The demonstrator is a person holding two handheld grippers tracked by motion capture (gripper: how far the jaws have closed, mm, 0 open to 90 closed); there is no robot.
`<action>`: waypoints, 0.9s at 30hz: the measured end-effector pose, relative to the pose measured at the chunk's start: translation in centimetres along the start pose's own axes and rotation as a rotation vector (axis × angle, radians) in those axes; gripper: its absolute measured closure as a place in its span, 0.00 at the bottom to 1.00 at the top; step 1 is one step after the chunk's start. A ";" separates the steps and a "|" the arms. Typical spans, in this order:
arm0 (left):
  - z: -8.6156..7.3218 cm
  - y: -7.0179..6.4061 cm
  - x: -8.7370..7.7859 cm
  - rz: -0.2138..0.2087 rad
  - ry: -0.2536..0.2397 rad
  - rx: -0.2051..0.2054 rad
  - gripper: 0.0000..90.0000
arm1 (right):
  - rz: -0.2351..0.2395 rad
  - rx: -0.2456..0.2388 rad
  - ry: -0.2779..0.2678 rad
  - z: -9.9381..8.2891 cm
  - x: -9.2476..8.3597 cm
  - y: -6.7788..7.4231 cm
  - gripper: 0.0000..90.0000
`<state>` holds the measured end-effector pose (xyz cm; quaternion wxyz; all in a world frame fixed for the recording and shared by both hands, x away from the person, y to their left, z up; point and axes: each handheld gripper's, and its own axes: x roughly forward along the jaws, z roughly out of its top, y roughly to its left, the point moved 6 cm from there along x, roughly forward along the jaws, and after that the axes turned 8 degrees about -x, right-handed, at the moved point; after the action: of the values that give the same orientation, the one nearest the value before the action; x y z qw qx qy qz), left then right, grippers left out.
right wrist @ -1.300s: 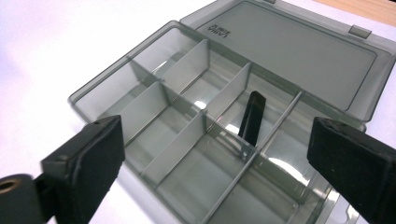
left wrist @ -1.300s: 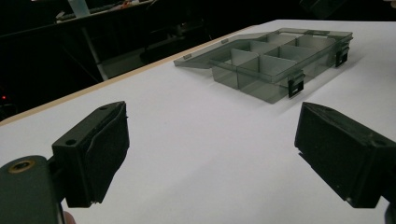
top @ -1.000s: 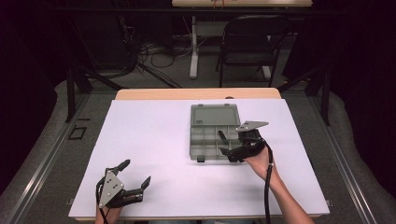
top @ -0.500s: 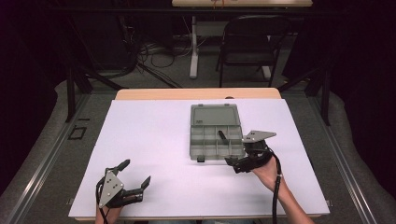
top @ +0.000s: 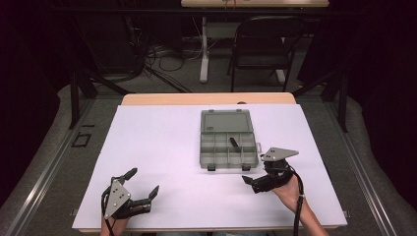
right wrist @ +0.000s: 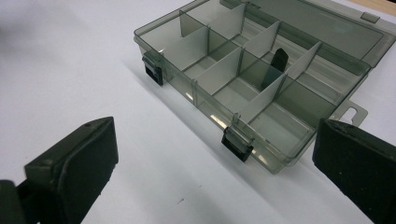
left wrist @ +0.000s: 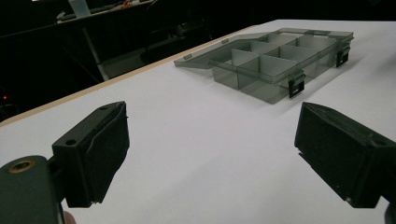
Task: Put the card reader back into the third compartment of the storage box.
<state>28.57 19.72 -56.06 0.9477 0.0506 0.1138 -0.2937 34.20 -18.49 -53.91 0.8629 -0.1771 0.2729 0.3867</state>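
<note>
While our left claw (top: pixel 142 192) rests wide open and empty at the table's (top: pixel 162 142) near left, the compartment box (top: pixel 228 147) lies mid-table, lid flat back, a small dark piece (top: pixel 235 143) inside. Our right claw (top: pixel 256 183), agape and empty, sits just beside its front latches. Rigid, light, probably slippery plastic (grip a wall or rim).

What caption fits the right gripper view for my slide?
Open right gripper facing the open organizer box, a small black piece in one compartment.
</note>
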 end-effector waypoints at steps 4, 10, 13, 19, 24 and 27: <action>0.0 0.0 0.0 0.001 0.000 -0.002 0.11 | 0.002 -0.003 -0.002 -0.6 -0.3 0.3 0.00; 0.0 0.0 0.0 -0.001 0.001 0.000 0.11 | -0.005 -0.001 -0.009 -1.4 -0.7 0.8 0.00; 0.0 0.0 0.0 -0.002 0.002 -0.001 0.11 | -0.011 -0.002 -0.016 -1.8 -0.9 0.9 0.00; 0.0 -0.1 0.1 -0.002 0.004 0.000 0.11 | -0.017 0.008 -0.029 -2.6 -1.5 1.0 0.00; 0.0 -0.1 0.1 -0.003 0.004 -0.001 0.11 | -0.031 0.007 -0.047 -3.1 -1.9 1.1 0.00; 0.0 -0.1 0.0 -0.003 0.003 -0.002 0.11 | -0.041 0.002 -0.061 -3.4 -2.2 1.1 0.00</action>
<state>28.56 19.66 -56.10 0.9471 0.0497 0.1157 -0.2951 30.98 -20.80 -55.38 0.8787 -0.1697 0.2434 0.3740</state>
